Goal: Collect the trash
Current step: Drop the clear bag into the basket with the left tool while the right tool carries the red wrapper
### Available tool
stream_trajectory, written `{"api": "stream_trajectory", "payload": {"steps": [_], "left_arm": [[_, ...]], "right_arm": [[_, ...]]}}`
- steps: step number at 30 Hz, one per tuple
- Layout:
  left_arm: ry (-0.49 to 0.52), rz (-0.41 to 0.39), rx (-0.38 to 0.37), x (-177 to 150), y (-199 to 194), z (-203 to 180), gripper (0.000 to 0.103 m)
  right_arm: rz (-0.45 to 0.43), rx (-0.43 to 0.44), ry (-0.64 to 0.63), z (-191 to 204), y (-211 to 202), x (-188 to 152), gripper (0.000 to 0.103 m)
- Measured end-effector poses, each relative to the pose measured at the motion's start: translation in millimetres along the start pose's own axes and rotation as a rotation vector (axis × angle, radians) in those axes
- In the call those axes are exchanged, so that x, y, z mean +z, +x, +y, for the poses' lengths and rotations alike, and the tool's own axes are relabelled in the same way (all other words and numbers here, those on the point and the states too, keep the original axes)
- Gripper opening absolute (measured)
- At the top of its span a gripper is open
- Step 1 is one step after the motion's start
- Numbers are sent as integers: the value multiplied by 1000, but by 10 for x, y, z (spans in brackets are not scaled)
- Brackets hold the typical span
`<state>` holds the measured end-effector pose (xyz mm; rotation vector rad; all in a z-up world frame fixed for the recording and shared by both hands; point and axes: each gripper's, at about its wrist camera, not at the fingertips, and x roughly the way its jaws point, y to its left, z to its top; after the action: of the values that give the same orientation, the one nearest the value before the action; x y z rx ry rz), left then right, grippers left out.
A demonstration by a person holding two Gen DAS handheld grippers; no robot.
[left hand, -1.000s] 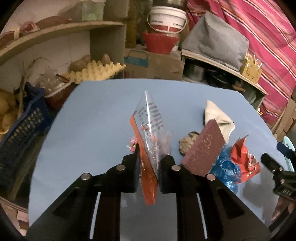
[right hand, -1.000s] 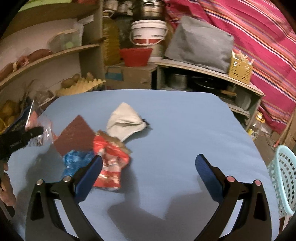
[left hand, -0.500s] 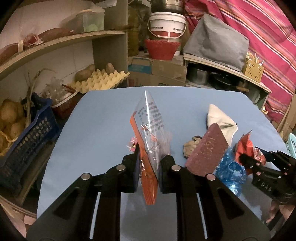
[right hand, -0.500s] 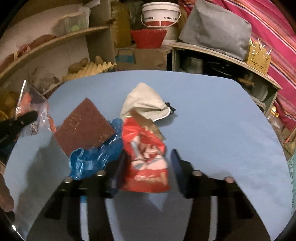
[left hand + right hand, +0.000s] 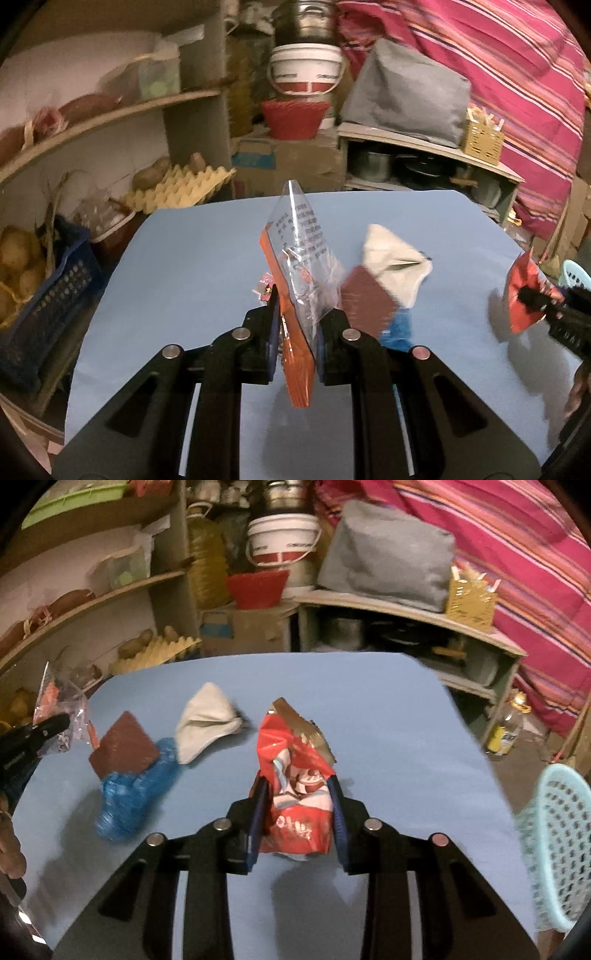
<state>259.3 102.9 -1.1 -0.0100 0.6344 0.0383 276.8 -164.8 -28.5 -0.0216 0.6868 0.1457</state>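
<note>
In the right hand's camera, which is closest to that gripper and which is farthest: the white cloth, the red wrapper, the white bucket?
1. Red wrapper: between the right gripper's fingers, which have just been closing on it.
2. White cloth: mid-table, ahead and to the left.
3. White bucket: beyond the table's far edge, among the shelves.

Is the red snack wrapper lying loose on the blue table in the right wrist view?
No, the red snack wrapper is pinched in the right gripper, its jaws pressing both sides.
</note>
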Motion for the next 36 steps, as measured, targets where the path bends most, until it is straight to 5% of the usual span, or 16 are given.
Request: {"api": "stream_trajectory", "payload": {"steps": [13, 23, 36], "left_arm": [[125, -14, -138, 88, -178, -1491, 14], [212, -8, -315, 97, -248, -2944, 14], [270, 32, -468, -36, -180, -4225, 14]], "right_arm": [[-57, -124, 127, -1550, -685, -115, 32], [-50, -234, 214, -2692, -1064, -379, 32], [-52, -279, 277, -3455, -1255, -580, 32]]}}
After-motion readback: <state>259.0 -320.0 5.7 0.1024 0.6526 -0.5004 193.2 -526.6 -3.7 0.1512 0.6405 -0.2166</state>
